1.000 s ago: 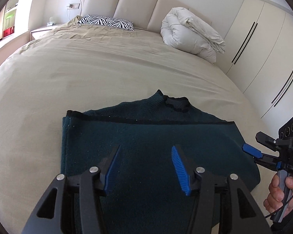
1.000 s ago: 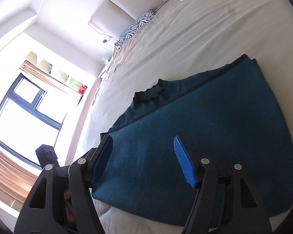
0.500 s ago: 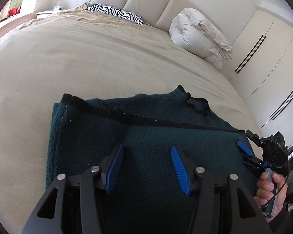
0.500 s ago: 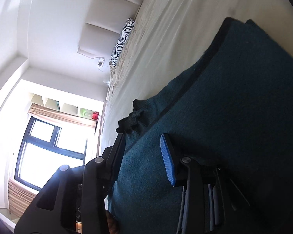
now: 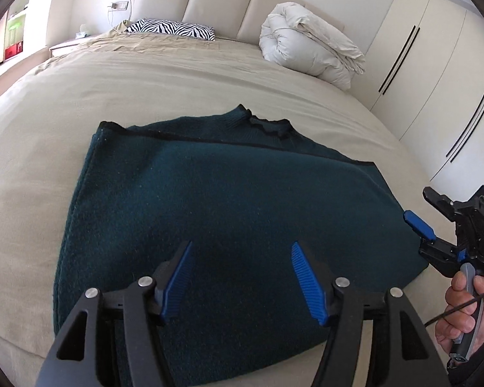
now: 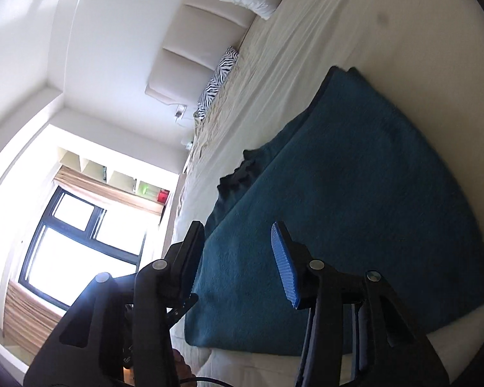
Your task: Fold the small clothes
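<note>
A dark teal knit sweater [image 5: 229,206] lies folded flat on the beige bed [image 5: 145,77], its black-trimmed collar [image 5: 267,125] toward the headboard. My left gripper [image 5: 238,271] is open and empty, held just above the sweater's near part. My right gripper [image 6: 238,254] is open and empty, tilted sideways above the sweater [image 6: 355,200] near its right edge. In the left wrist view the right gripper [image 5: 432,219] shows at the sweater's right side, held by a hand.
A zebra-print pillow [image 5: 171,29] and a rolled white duvet [image 5: 309,48] lie by the padded headboard. White wardrobe doors [image 5: 435,74] stand to the right. A bright window [image 6: 80,245] and shelves are beyond the bed's left side.
Both grippers have pulled back slightly from the sweater and stay open. The right gripper remains rolled sideways. The sweater has not moved.
</note>
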`<state>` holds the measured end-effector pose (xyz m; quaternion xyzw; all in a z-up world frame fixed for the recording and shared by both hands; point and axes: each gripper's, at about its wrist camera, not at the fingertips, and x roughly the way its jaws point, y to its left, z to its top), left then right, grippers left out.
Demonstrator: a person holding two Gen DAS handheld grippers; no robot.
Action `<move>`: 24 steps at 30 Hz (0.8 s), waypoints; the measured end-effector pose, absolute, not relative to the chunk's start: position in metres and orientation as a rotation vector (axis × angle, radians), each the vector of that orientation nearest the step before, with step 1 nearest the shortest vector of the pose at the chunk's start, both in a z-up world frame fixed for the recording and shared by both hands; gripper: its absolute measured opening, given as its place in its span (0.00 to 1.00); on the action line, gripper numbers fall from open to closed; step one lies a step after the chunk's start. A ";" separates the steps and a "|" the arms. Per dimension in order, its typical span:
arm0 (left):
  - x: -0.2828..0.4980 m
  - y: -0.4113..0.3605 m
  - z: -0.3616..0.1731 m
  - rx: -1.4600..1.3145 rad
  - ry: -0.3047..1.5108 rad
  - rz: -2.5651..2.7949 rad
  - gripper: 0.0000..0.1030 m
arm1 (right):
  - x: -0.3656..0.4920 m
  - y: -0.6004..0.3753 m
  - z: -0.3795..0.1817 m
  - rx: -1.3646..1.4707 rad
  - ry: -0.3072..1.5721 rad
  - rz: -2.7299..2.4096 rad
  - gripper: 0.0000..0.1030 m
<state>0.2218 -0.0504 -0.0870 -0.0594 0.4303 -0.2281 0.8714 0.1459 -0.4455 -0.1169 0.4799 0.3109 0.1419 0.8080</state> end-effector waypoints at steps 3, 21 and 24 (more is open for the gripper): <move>0.217 -0.056 -0.110 -0.090 0.960 -0.449 0.63 | 0.154 -0.381 -0.137 0.974 0.815 0.419 0.42; 0.209 -0.052 -0.113 -0.043 0.936 -0.455 0.63 | 0.042 -0.549 -0.141 1.068 0.597 -0.134 0.47; 0.210 -0.051 -0.111 -0.057 0.937 -0.461 0.63 | 0.034 -0.542 -0.132 1.052 0.594 -0.116 0.47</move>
